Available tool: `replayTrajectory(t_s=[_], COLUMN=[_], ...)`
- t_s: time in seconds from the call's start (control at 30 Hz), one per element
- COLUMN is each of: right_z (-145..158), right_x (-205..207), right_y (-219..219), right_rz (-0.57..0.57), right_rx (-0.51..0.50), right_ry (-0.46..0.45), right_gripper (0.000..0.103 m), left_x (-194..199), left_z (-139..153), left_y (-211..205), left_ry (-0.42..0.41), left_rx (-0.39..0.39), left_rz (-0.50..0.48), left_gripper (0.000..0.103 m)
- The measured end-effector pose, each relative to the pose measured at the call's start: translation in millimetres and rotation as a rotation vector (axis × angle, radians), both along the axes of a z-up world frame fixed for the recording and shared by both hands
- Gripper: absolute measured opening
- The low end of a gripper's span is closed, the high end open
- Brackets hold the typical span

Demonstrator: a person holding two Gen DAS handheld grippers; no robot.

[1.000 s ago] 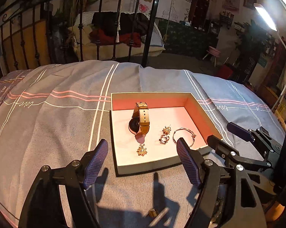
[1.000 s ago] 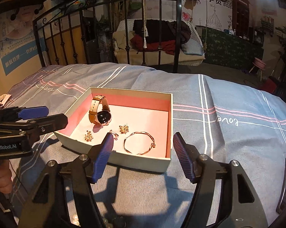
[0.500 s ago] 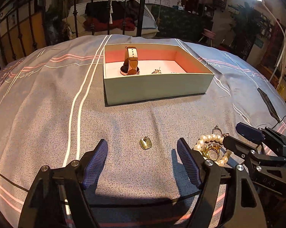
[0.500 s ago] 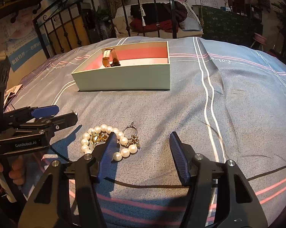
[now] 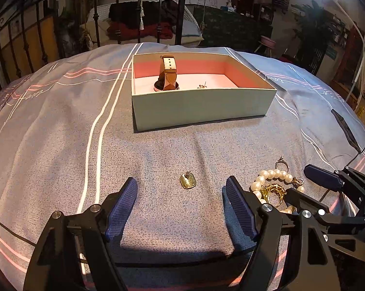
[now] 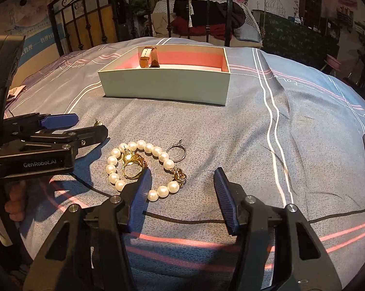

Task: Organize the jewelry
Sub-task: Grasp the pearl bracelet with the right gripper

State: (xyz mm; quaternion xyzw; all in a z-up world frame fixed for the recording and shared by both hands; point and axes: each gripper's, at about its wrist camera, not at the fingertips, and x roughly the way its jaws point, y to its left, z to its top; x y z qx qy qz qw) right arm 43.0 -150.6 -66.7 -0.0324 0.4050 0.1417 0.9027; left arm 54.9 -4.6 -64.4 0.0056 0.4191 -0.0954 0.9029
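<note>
An open pale green box (image 5: 201, 108) with a pink inside stands on the bed and holds a tan-strapped watch (image 5: 167, 75) and a small gold earring (image 5: 201, 86); the box also shows in the right wrist view (image 6: 165, 86). A gold pendant (image 5: 187, 181) lies just ahead of my open, empty left gripper (image 5: 181, 206). A pearl bracelet (image 6: 138, 167), a gold ring (image 6: 133, 166) and a silver ring (image 6: 177, 152) lie on the blanket. My right gripper (image 6: 182, 195) is open and empty, its left finger at the pearls.
The grey blanket (image 5: 61, 145) with white and pink stripes covers the bed. A black iron bed frame (image 5: 97, 12) rises behind the box. A dark flat object (image 5: 344, 129) lies at the right edge of the bed.
Both grippers have pulled back and dropped from above the box to low over the blanket near the loose jewelry. Both stayed open.
</note>
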Motion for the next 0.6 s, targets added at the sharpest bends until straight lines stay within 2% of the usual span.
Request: replayTrajectory(t_s=[0.2,0.23,0.27,0.33,0.4,0.53,0.6], right_z=[2.0,2.4,3.4,5.4,6.0,14.0,20.6], right_x=[21.9,24.1,24.4,20.6,16.5,5.5,-2.0], right_y=[12.8,16.9,20.5,27.2,27.2,14.1,11.7], right_rz=[0.041,0.059,0.075,0.094,0.098,0.091,0.085], right_rx=[-0.063,-0.083,-0.094,-0.124,-0.123,-0.017,0.000], right_ry=[0.082,0.088,0.094,0.092,0.083,0.027,-0.021], right_gripper=[0.040,0.033,0.021,0.011,0.010,0.010,0.010], left_x=[0.4,0.7,0.6,0.0,-0.1,-1.2,-3.3], left_z=[0.0,0.2,0.1,0.3,0.5,2.1,3.8], left_y=[0.0,-0.3,-0.6,-0.7,-0.6,-4.0,-6.6], left_ry=[-0.002,-0.002,-0.001,-0.002,-0.003,-0.013,-0.028], left_rx=[0.000,-0.001,0.001,0.003,0.002,0.028,0.050], left_rz=[-0.001,-0.001,-0.001,-0.002,-0.002,-0.003,-0.008], left_gripper=[0.074,0.074,0.074,0.074,0.074,0.071,0.063])
